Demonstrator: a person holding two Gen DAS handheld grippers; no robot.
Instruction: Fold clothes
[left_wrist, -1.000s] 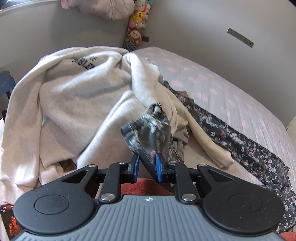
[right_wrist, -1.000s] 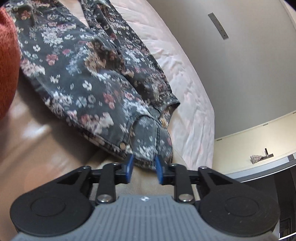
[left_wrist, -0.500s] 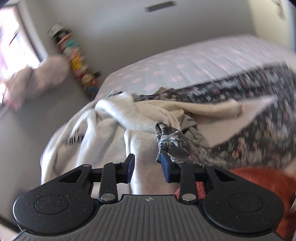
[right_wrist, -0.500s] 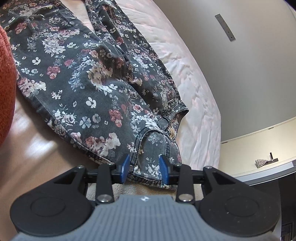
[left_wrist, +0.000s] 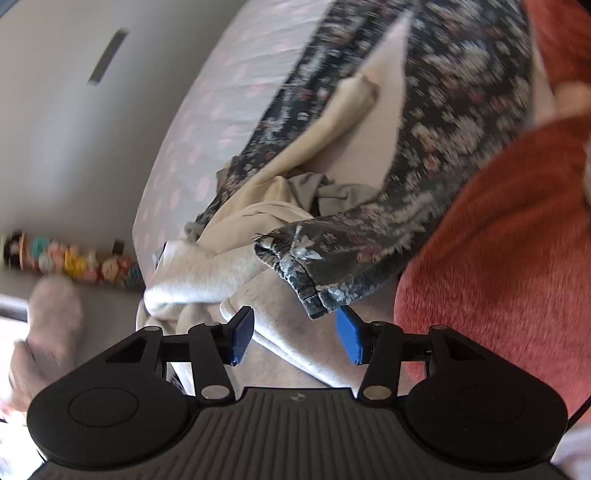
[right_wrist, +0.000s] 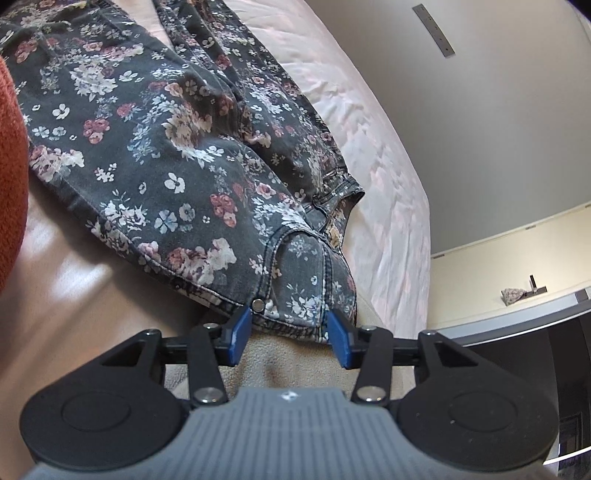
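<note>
Dark floral jeans (right_wrist: 177, 155) lie stretched over the bed. Their waistband corner with a metal rivet (right_wrist: 295, 299) sits right at my right gripper (right_wrist: 290, 334), which stands open around it without pinching. In the left wrist view the frayed hem of a jeans leg (left_wrist: 295, 266) rests just ahead of my left gripper (left_wrist: 295, 334), which is open with nothing between its blue pads. A cream sweatshirt (left_wrist: 221, 266) lies crumpled under and beside that hem.
A rust-red fuzzy fabric (left_wrist: 498, 251) fills the right of the left view and the left edge of the right view. The pink dotted bedspread (left_wrist: 207, 122) runs to a grey wall. Stuffed toys (left_wrist: 74, 262) hang by the wall. A dark cabinet (right_wrist: 554, 354) stands past the bed's end.
Both grippers have opened and let go of the jeans: the left released the leg hem, the right released the waistband. The left view has swung round sharply, with motion blur.
</note>
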